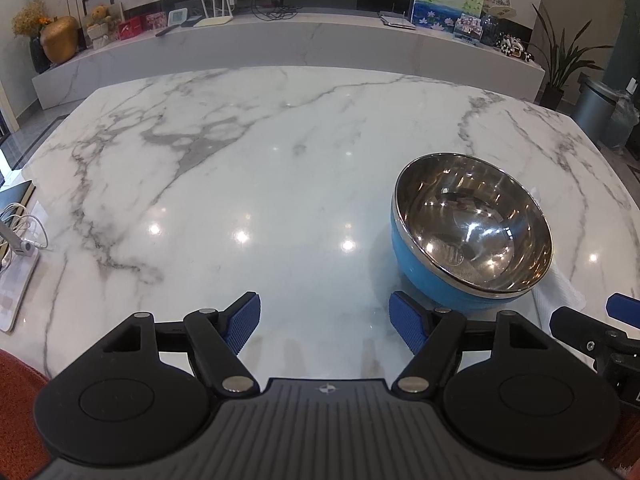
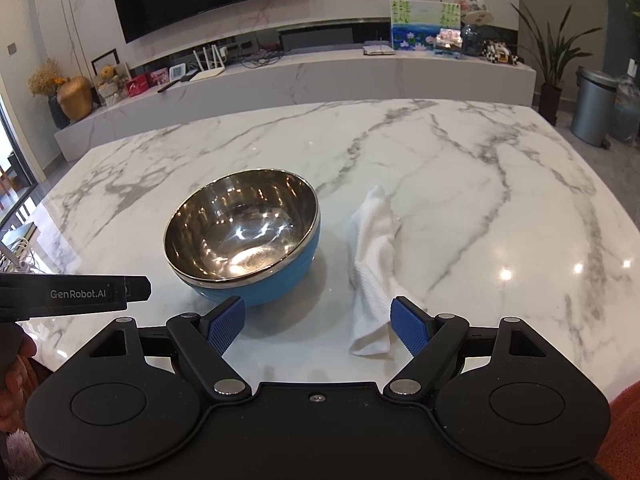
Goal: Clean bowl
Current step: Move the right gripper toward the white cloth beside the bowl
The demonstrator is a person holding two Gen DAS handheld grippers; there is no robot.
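A bowl (image 1: 474, 228) with a shiny steel inside and a blue outside stands upright on the marble table (image 1: 248, 160); the right wrist view shows the same bowl (image 2: 244, 228) left of centre. A crumpled white cloth (image 2: 374, 264) lies on the table just right of the bowl, and only its corner (image 1: 560, 292) peeks out behind the bowl in the left wrist view. My left gripper (image 1: 324, 322) is open over bare marble, with the bowl just beyond its right finger. My right gripper (image 2: 318, 324) is open too, nothing between its pads; the cloth's near end lies by its right finger.
The right gripper's black body (image 1: 600, 332) shows at the right edge of the left wrist view, and the left gripper's body (image 2: 72, 294) at the left edge of the right wrist view. A white charging stand with cables (image 1: 16, 264) sits at the table's left edge. A low marble shelf (image 2: 280, 76) with ornaments runs behind.
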